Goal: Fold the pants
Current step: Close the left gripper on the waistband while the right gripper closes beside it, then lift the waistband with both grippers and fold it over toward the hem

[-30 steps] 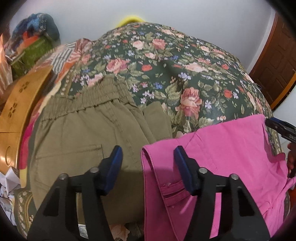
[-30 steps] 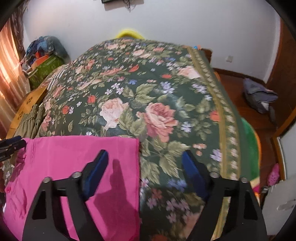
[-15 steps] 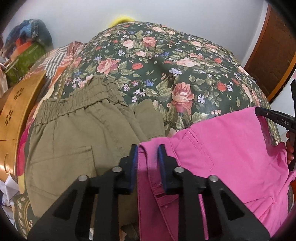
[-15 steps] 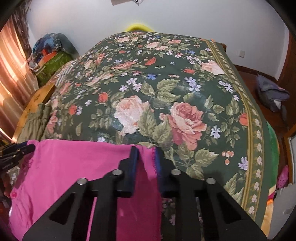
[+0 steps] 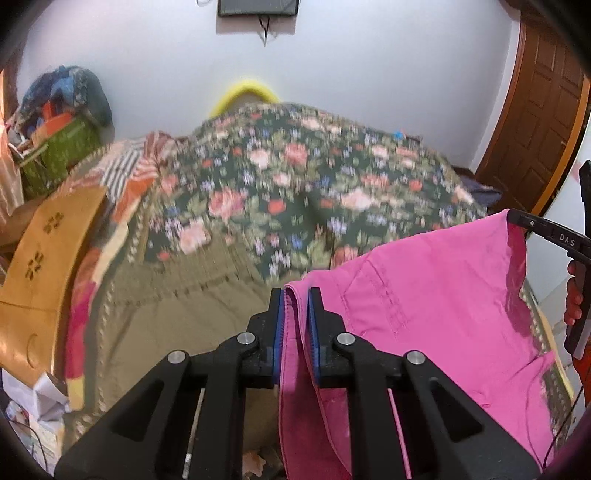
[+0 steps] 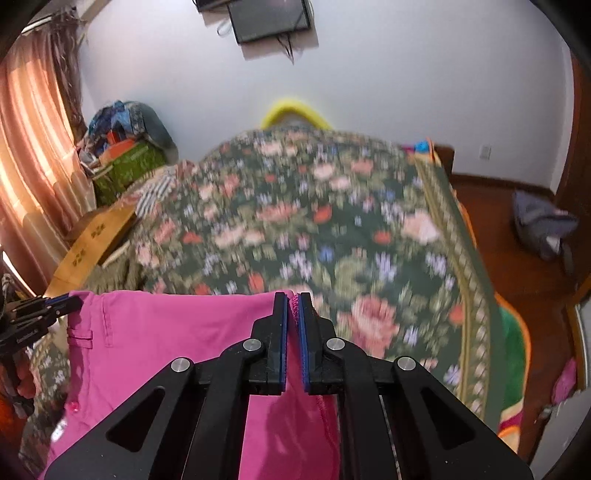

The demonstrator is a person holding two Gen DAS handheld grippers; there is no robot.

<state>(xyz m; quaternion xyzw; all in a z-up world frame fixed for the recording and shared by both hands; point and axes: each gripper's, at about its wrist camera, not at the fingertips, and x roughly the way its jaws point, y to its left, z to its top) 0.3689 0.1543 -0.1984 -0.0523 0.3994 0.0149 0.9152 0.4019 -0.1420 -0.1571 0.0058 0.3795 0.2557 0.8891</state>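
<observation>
Floral bedspread (image 6: 332,229) covers the bed, blurred in both views. Beyond its far left corner a green basket (image 6: 129,162) holds heaped clothes. Olive trousers (image 5: 177,317) lie on the bedspread's near left. Above its near edge smooth pink pants (image 6: 166,332) hang between the left gripper (image 5: 295,295) and right gripper (image 6: 291,299), each clamped on a corner.

My left gripper (image 5: 295,295) clamps one top corner of the pants (image 5: 424,295), my right gripper (image 6: 291,299) the other; pants hang between them above the bed (image 6: 332,221). A second pair of pants (image 5: 177,317) lies on the bed left of mine. Wooden board (image 5: 40,266) at bed's left edge. TV (image 6: 269,16) on wall behind bed. Door (image 5: 543,110) far right.
</observation>
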